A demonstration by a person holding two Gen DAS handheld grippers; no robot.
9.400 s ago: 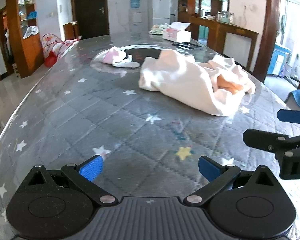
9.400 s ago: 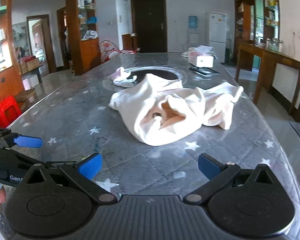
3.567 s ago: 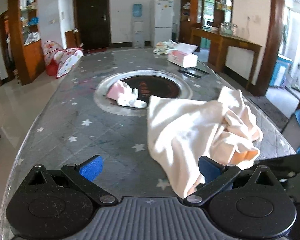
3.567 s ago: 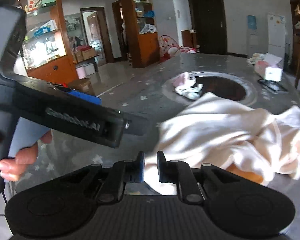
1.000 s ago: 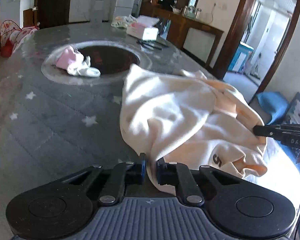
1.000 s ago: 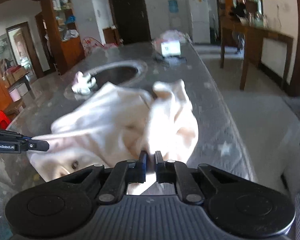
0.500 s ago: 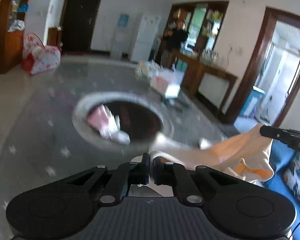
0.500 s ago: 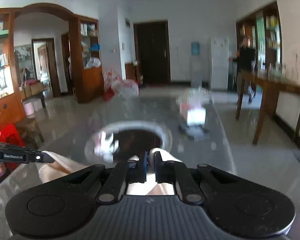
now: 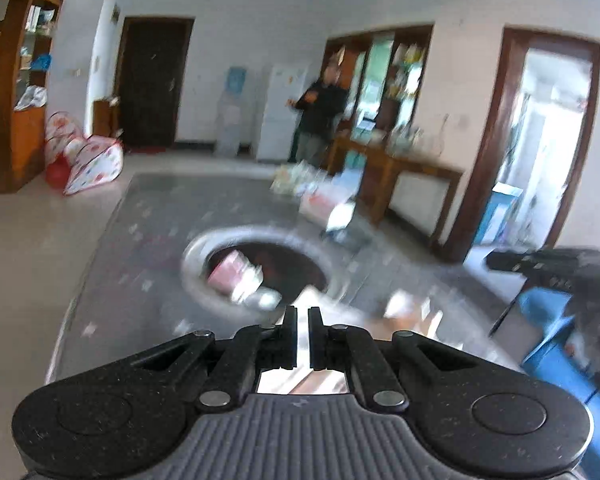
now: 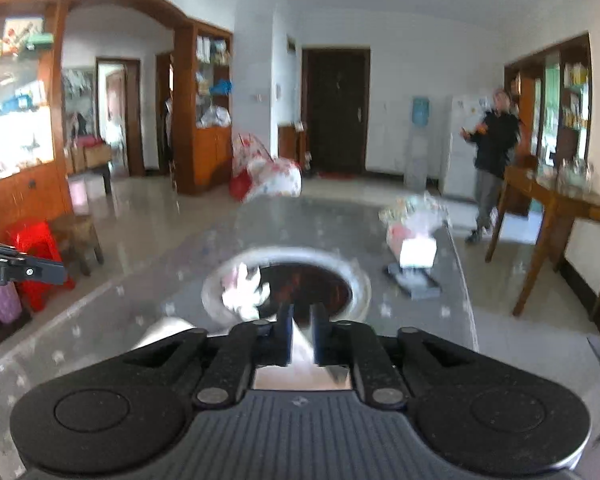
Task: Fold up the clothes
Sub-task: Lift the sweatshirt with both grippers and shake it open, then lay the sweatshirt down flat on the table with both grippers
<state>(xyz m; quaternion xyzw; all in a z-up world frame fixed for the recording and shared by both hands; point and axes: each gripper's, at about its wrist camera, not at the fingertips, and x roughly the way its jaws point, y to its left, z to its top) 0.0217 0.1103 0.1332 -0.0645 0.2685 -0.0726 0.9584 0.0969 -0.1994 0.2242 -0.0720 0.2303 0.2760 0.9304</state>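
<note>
Cream cloth (image 9: 300, 380) shows as a pale sliver pinched between the fingers of the left gripper (image 9: 302, 338), whose jaws stand narrow with only that strip of fabric in the gap. The right gripper (image 10: 301, 338) looks the same: jaws drawn close, a wedge of the pale garment (image 10: 300, 348) caught between them, with another bit of it visible low to the left of the fingers. Most of the garment hangs below both cameras, out of sight, so I judge it is lifted clear of the table (image 10: 148, 292) and held by two edges, stretched between the hands.

By my reading the folding has barely begun. The piece is picked up and probably being shaken open; laying it flat, bringing the sides in and making the folds all remain. No fold is visible.

The table is long, covered in a grey quilted mat with small pale stars, and has a dark round recess (image 10: 308, 280) near its middle. A small pink and white cloth (image 10: 244, 284) lies at the recess rim, unfolded. Further back sit a tissue box (image 10: 416, 248) and a flat dark item beside it. Both views are blurred. Around us are wooden shelves, a dark door, a white fridge, a water dispenser, and a person in dark clothes (image 10: 494, 160) standing by the side table.
</note>
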